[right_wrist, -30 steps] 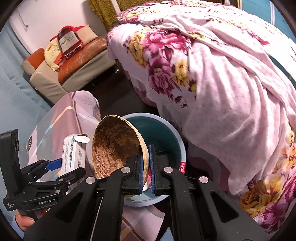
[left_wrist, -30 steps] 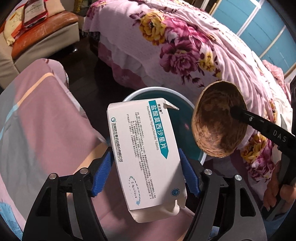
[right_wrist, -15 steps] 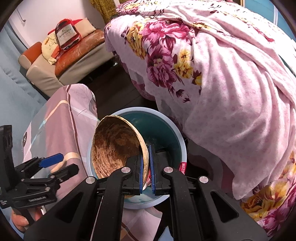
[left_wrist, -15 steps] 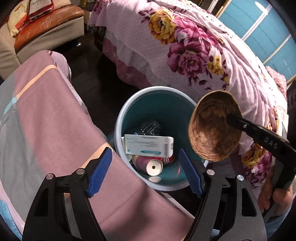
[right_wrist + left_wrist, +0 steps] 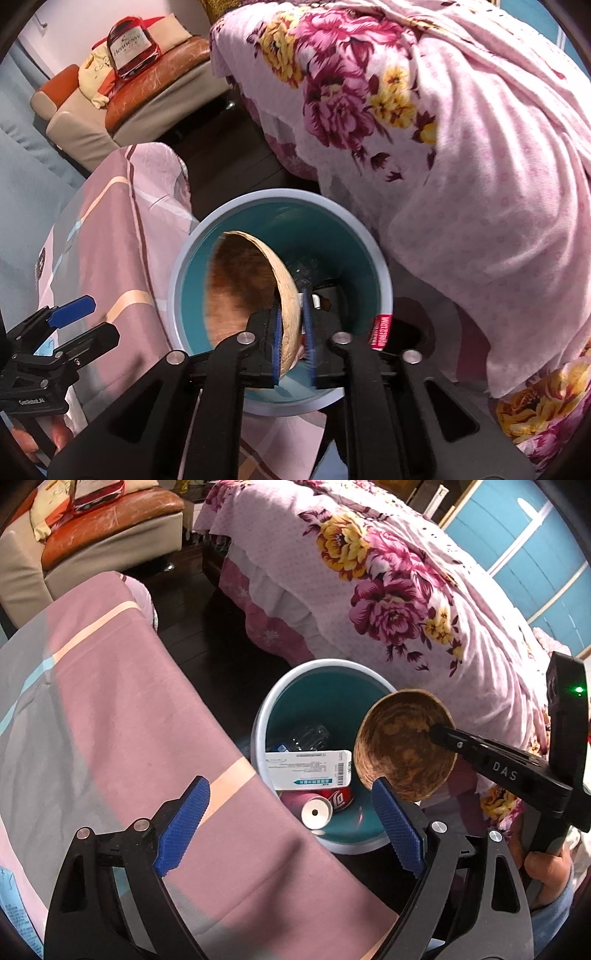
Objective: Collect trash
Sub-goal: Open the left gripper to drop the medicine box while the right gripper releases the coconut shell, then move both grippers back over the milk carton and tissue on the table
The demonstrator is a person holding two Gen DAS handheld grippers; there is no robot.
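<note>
Looking down from the left wrist view: left gripper (image 5: 291, 825) jaws wide apart, nothing between them, over the edge of the pink striped cloth (image 5: 122, 738) and the near rim of the bin (image 5: 258, 734). Only this view shows the bin's contents: white medicine box (image 5: 308, 770) lying flat on top, red cola can (image 5: 327, 805) under it near the front wall, a clear plastic bottle (image 5: 308, 736) behind. Same view shows the coconut shell half (image 5: 402, 746) at the bin's right rim, pinched at its edge by the right gripper (image 5: 439, 734).

Right wrist view: right gripper (image 5: 293, 332) with the shell (image 5: 255, 295) wall between its pads; a slim gap shows at the right pad, so the clamp looks loose. Shell hangs inside the bin (image 5: 365, 236) mouth and hides the trash below. Left gripper (image 5: 79, 321) sits at the left edge, beside the cloth.

Versus a second ago: medicine box was clamped in the left gripper, now lies in the bin; left jaws have just been opening. Right jaws were tight on the shell and have just been opening; shell sits lower in the bin.

Room: bin squeezed between cloth edge on the left and floral bedspread (image 5: 461, 155) on the right; dark floor free behind it toward the sofa (image 5: 122, 103).
</note>
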